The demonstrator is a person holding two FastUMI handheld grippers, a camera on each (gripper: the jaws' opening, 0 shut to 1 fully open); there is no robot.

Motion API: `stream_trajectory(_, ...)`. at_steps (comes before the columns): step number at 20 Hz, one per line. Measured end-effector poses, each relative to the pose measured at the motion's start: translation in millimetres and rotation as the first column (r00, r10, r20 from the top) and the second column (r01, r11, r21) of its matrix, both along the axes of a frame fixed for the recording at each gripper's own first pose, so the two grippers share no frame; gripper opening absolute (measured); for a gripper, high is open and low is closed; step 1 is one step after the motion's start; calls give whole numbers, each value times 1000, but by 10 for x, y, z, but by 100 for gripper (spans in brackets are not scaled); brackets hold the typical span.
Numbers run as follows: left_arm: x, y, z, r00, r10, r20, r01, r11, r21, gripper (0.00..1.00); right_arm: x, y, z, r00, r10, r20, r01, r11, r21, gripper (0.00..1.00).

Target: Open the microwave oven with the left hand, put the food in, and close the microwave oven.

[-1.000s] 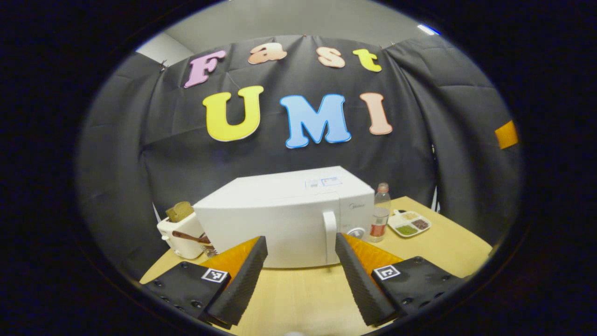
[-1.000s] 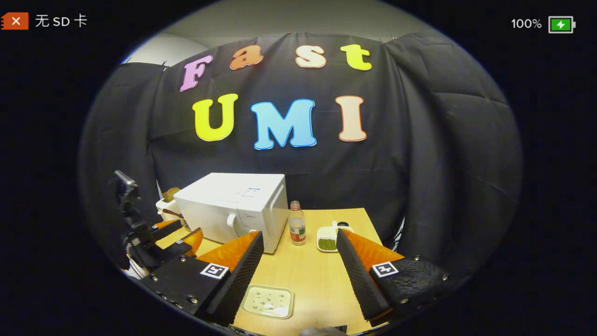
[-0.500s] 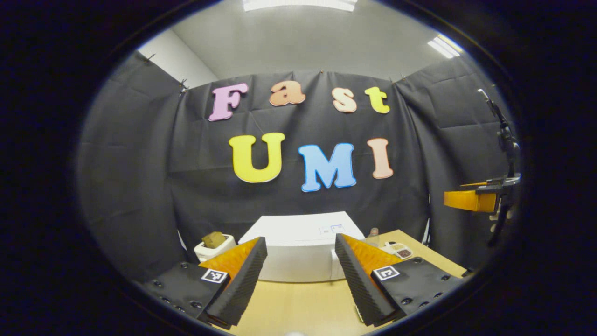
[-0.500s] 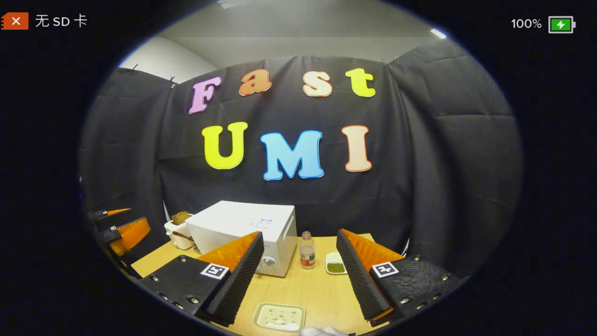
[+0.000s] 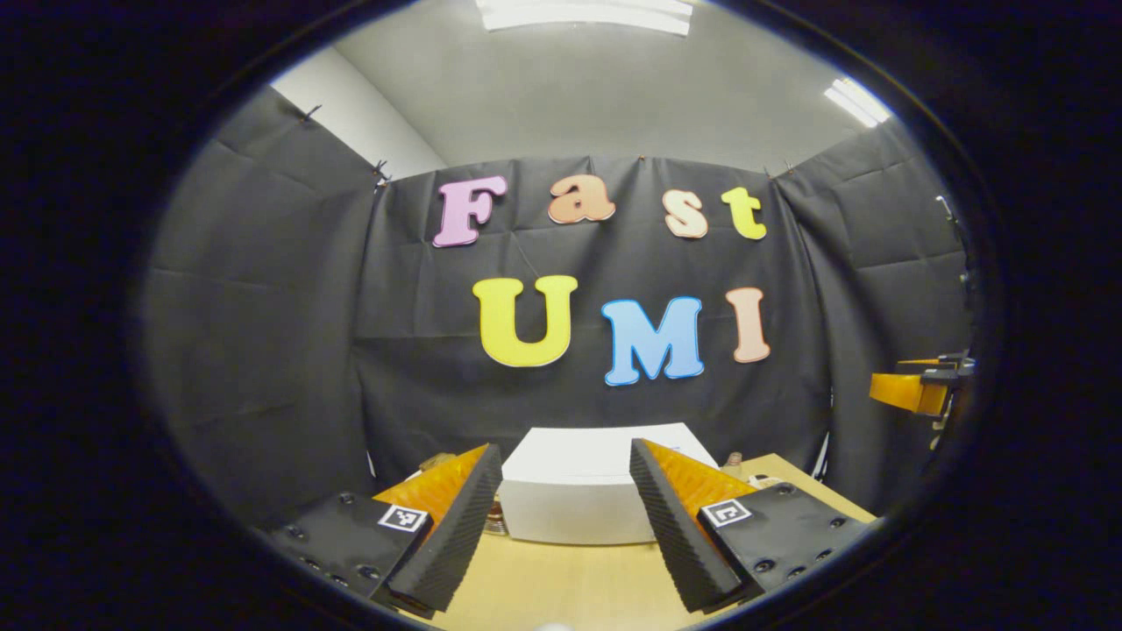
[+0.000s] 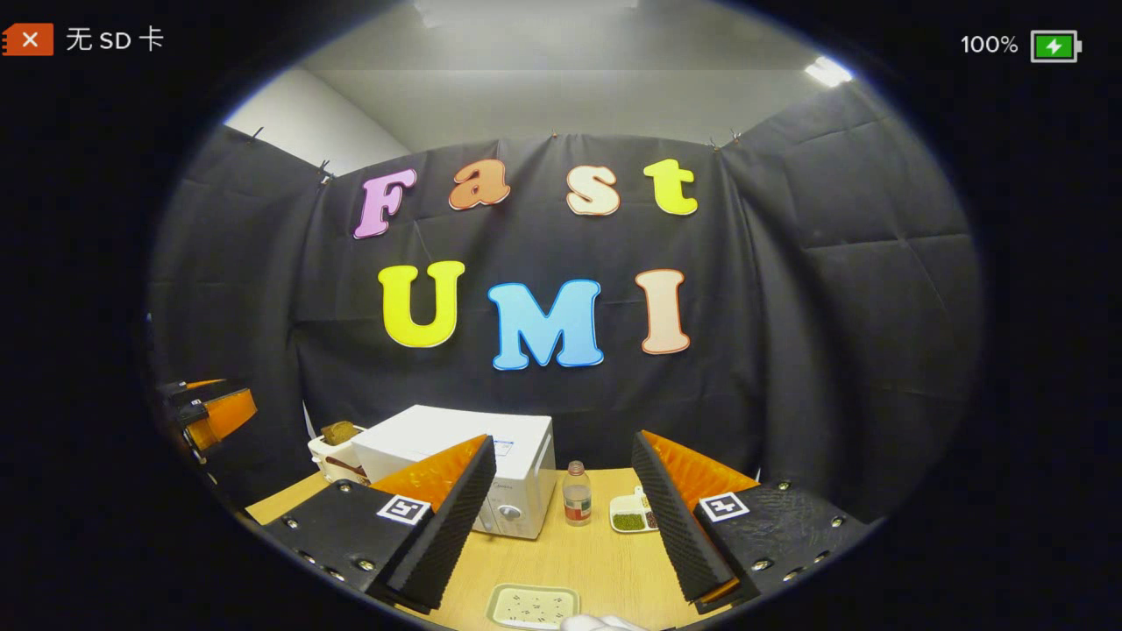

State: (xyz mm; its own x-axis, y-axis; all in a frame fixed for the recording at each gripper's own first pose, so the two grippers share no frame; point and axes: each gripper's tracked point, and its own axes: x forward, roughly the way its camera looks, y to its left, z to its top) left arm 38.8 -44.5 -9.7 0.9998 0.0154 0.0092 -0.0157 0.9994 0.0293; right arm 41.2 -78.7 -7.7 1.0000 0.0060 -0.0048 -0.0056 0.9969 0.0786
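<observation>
White and closed, the microwave oven [image 5: 585,486] sits on the wooden bench [image 5: 561,583] straight ahead of the left hand-held gripper [image 5: 565,517], framed between its two fingers, which stand wide apart with nothing between them. At the far right edge of the left gripper view, the right hand-held gripper [image 5: 916,390] hangs in the air, raised above the bench.

In the right gripper view, the right hand-held gripper [image 6: 561,517] is also spread wide and holds nothing. The microwave oven [image 6: 473,469] lies ahead and to the left of it, partly behind its left finger. Just beyond the gap between its fingers stands a small clear bottle [image 6: 576,493], and beside that, nearer its right finger, a divided tray of food [image 6: 631,513]. Below and close in front of the fingers, a pale rectangular plate [image 6: 532,606] rests on the bench [image 6: 596,561]. To the left of the oven stands a white toaster [image 6: 336,451] with bread. The left hand-held gripper [image 6: 210,412] hovers at the far left.
</observation>
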Motion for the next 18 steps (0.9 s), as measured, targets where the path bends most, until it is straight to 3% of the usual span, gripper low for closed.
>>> stream_trajectory(6, 83, 2, 46, 1000, -22, 4, 22, 1000, -9, 98, -29, -72, 29, 999, -39, -6, 39, 999, 20, 96)
stream_trajectory(18, 197, 27, 50, 999, -31, 4, 31, 999, -23, 98, -21, -6, 47, 999, -33, -16, 33, 999, 13, 96)
